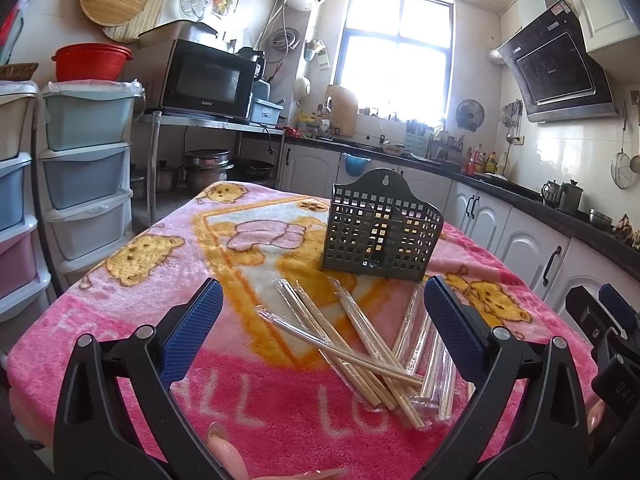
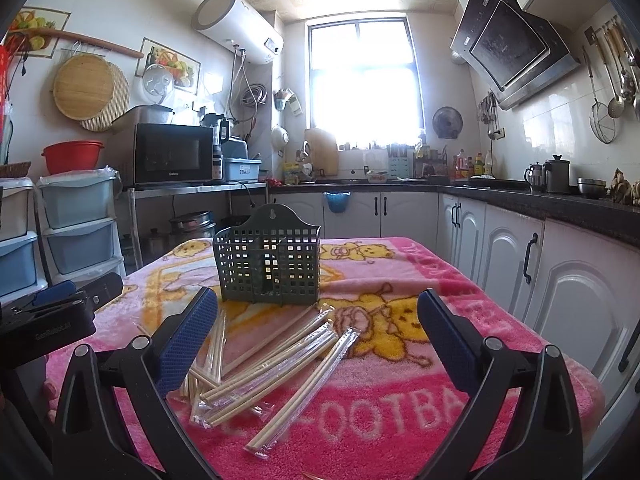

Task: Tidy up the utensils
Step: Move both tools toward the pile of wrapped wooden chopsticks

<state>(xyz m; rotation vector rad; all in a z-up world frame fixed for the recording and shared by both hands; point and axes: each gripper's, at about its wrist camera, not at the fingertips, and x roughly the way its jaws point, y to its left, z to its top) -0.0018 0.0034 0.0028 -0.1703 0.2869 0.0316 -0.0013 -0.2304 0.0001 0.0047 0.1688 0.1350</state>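
Note:
A dark green perforated utensil holder (image 1: pixel 382 236) (image 2: pixel 268 264) stands upright on the pink blanket-covered table (image 1: pixel 120 320) (image 2: pixel 400 400). In front of it lies a loose pile of several wooden chopstick pairs in clear wrappers (image 1: pixel 360 344) (image 2: pixel 272 364). My left gripper (image 1: pixel 320 320) hovers open just above and before the pile, nothing between its blue pads. My right gripper (image 2: pixel 316 328) is likewise open over the pile, empty. The right gripper's body (image 1: pixel 612 332) shows at the left view's right edge; the left gripper's body (image 2: pixel 52 316) shows at the right view's left edge.
Stacked plastic drawers (image 1: pixel 84 160) and a microwave (image 1: pixel 204 76) on a steel shelf stand to the left. White cabinets (image 2: pixel 560 272) under a dark counter run along the right. A bright window (image 2: pixel 364 84) is at the back. A person's fingertips (image 1: pixel 224 452) show at the bottom.

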